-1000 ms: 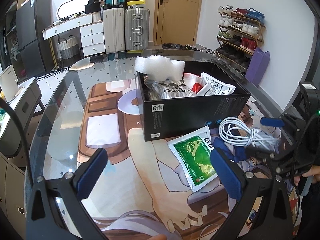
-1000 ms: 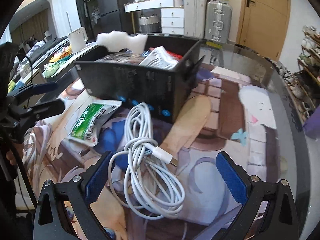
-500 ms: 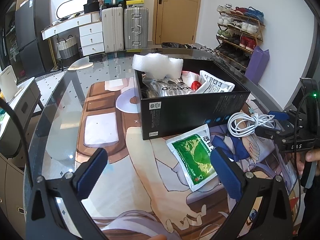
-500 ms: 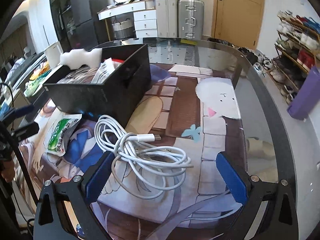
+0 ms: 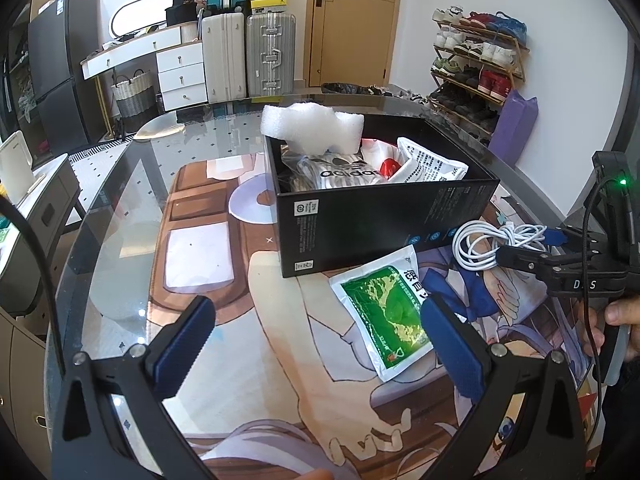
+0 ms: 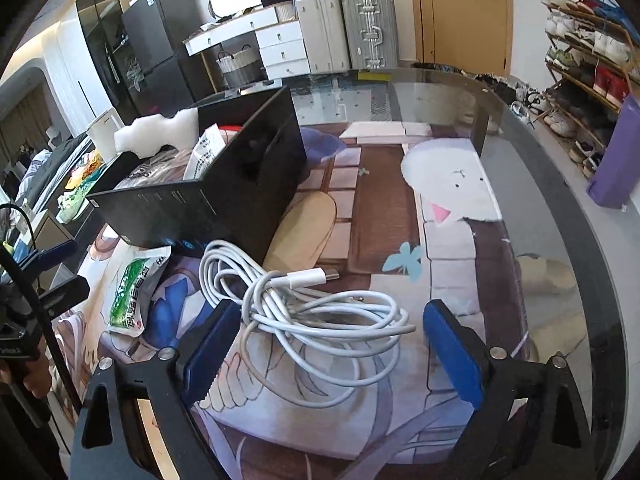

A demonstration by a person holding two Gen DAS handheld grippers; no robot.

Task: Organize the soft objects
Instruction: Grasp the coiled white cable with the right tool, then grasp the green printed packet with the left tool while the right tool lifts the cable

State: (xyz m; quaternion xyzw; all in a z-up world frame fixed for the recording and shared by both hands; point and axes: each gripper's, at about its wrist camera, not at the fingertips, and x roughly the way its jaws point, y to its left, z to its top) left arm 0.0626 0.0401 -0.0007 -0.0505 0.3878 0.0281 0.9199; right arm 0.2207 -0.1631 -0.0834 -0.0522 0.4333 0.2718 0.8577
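Note:
A black box (image 5: 384,216) stands on the glass table and holds white foam (image 5: 312,126), an adidas bag (image 5: 344,170) and a white pouch (image 5: 432,164). A green pouch (image 5: 388,308) lies in front of the box, close to my left gripper's right finger. My left gripper (image 5: 316,344) is open and empty. A coiled white cable (image 6: 304,300) lies on the table between the open fingers of my right gripper (image 6: 332,344), which also shows in the left wrist view (image 5: 536,248). The green pouch (image 6: 134,292) and the box (image 6: 208,192) lie to its left.
The table (image 5: 120,248) has a printed cartoon mat under the glass. Suitcases (image 5: 248,52), drawers and a shoe rack (image 5: 476,64) stand beyond the far edge. A purple bag (image 6: 616,152) sits off the right side.
My right gripper has turned and come down around the white cable, which now lies between its fingers. My left gripper has barely moved.

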